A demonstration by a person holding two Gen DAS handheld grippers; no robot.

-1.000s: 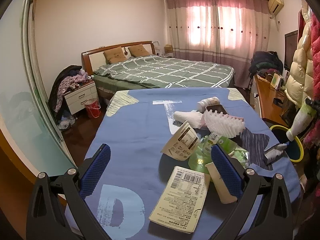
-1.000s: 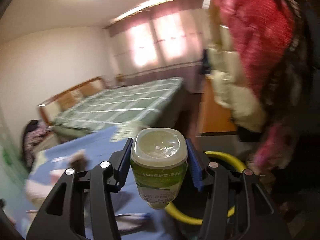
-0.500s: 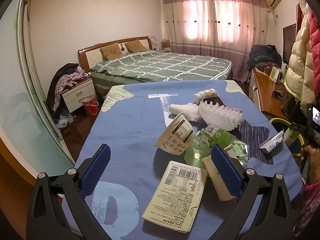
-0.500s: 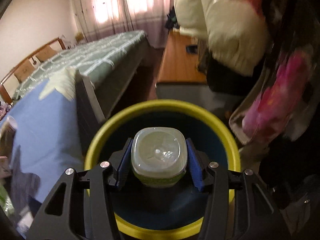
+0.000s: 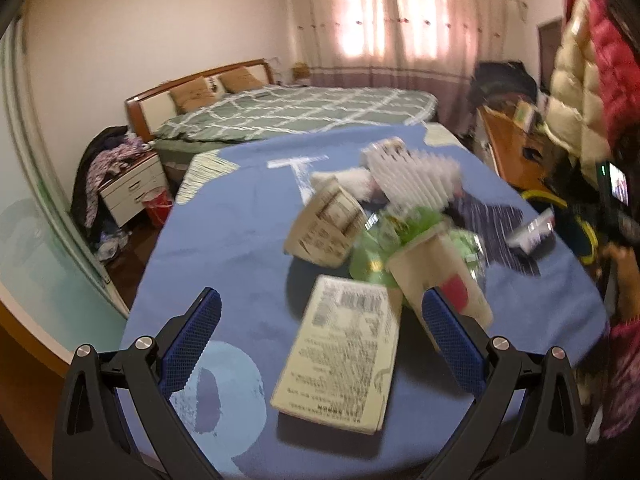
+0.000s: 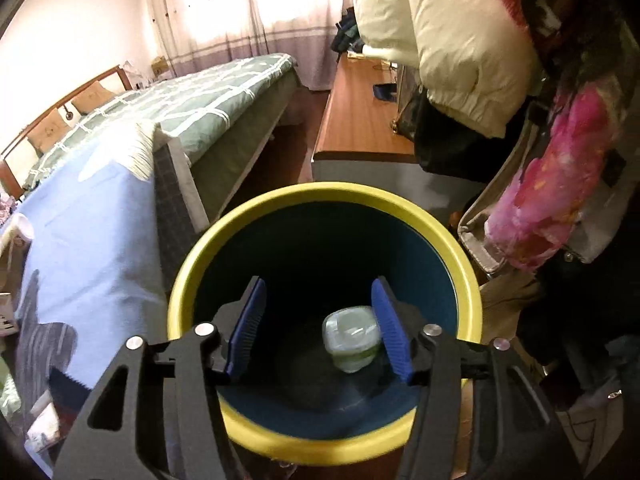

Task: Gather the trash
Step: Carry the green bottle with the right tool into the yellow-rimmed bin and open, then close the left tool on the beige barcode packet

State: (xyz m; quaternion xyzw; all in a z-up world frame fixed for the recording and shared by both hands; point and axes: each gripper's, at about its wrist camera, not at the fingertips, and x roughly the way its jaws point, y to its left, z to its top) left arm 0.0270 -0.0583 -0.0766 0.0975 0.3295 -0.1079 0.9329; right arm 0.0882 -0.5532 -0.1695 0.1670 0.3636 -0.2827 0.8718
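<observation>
The right gripper (image 6: 318,324) sits over the mouth of the yellow-rimmed bin (image 6: 456,240), its jaws spreading apart with no pad on anything. The green-labelled bottle (image 6: 352,340) lies free inside the bin, low against the dark interior, close to the right pad but apart from it. The left gripper (image 5: 320,336) is spread wide and empty above the blue bedsheet (image 5: 232,232). On that sheet, away from the bin, lie 1 flat printed packet (image 5: 344,356), a paper cup (image 5: 440,276) and further blurred litter.
</observation>
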